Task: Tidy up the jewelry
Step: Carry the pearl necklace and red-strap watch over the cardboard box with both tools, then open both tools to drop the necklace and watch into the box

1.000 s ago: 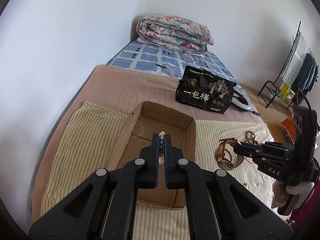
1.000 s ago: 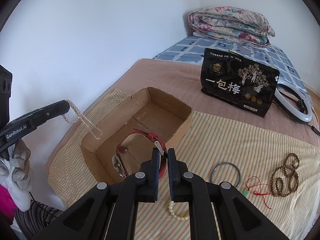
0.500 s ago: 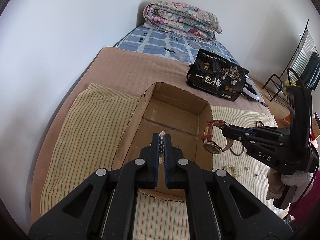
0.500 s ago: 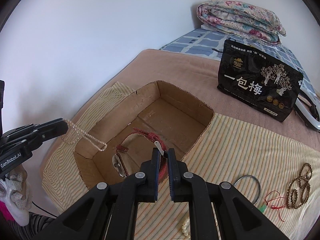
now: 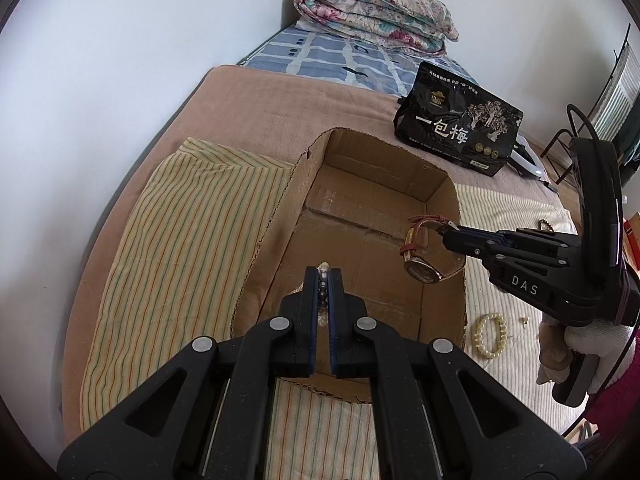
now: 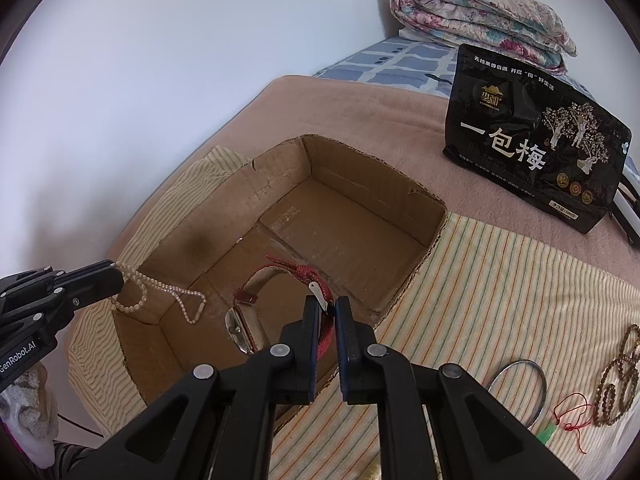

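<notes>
An open cardboard box [image 5: 372, 152] [image 6: 372, 168] lies on a striped cloth on the bed. My left gripper [image 5: 323, 276] [image 6: 114, 278] is shut on a white pearl necklace [image 6: 168, 294] that dangles over the box's near-left corner. My right gripper [image 6: 327, 306] [image 5: 442, 232] is shut on the red strap of a wristwatch [image 6: 256, 312] [image 5: 418, 250] and holds it hanging inside the box above its floor.
On the striped cloth [image 6: 500, 280] right of the box lie a metal bangle [image 6: 520, 384], a red cord with a green pendant [image 6: 568, 420], brown bead strings [image 6: 616, 380] and a pearl bracelet [image 5: 490, 334]. A black snack bag [image 6: 536, 140] and folded quilt [image 6: 480, 16] lie behind.
My right gripper has carried the watch leftward from over the cloth to inside the box. My left gripper has brought the necklace closer, over the box's corner.
</notes>
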`<state>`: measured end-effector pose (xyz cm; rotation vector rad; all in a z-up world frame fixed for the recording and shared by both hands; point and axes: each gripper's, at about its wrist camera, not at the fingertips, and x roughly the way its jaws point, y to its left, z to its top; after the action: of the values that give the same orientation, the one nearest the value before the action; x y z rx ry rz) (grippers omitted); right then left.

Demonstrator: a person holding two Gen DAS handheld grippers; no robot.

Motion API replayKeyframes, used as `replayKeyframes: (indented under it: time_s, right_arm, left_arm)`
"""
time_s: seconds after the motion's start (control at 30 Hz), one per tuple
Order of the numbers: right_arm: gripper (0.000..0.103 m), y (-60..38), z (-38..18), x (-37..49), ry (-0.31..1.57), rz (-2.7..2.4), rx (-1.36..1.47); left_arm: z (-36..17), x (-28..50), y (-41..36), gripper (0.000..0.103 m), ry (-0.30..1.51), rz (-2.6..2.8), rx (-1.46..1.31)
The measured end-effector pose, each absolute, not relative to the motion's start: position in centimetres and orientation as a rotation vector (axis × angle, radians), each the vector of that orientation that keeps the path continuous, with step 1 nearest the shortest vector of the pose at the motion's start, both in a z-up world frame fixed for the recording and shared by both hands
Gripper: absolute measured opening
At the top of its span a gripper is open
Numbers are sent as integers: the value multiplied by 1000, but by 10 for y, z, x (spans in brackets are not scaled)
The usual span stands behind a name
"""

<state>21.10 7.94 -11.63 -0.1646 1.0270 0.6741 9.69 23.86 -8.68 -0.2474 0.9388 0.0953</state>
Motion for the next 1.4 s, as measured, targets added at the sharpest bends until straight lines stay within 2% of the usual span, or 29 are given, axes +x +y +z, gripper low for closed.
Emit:
replayKeyframes:
  time_s: [0.17, 0.43, 0.5, 0.53, 0.57, 0.63, 0.7, 0.83, 1.03, 1.1, 1.17, 1.33, 1.4]
  right_arm:
    - [7, 82, -120, 211, 1032, 672, -173]
    - [24, 83, -117, 210, 1013, 679, -177]
    - [28, 82, -115, 210, 1003, 677, -174]
    - [29, 82, -114, 210, 1000, 677, -172]
    - [29, 81, -113, 209, 997, 676, -172]
    - [31, 80, -112, 208, 993, 672, -174]
    - [38, 78, -111, 208, 987, 669, -173]
    - [46, 73, -108, 206, 976, 658, -162]
    - [69, 61, -99, 202, 937, 631, -144]
    - [80, 56, -96, 201, 925, 620, -137]
    - [86, 51, -92, 200, 913, 610, -131]
    - [88, 33, -84, 199, 892, 568, -111]
    - [88, 23, -82, 199, 891, 551, -100]
  left_arm:
    - [-94, 101, 234, 2, 959, 89, -231]
    - [-95, 103, 229, 2, 967, 80, -212]
    - [-96, 103, 230, 8, 975, 77, -216]
    - [-96, 103, 230, 20, 977, 77, -219]
    - [-96, 102, 230, 28, 973, 79, -222]
    - [-94, 102, 230, 28, 963, 87, -219]
    - [-92, 101, 231, 28, 956, 92, -220]
    - [-92, 101, 231, 28, 954, 98, -219]
    - [-89, 100, 229, 28, 941, 105, -199]
    - [-87, 100, 226, 28, 935, 105, -191]
    - [-85, 100, 224, 28, 931, 102, -185]
    - [-78, 100, 213, 28, 921, 85, -161]
    - [-74, 98, 208, 39, 912, 77, -151]
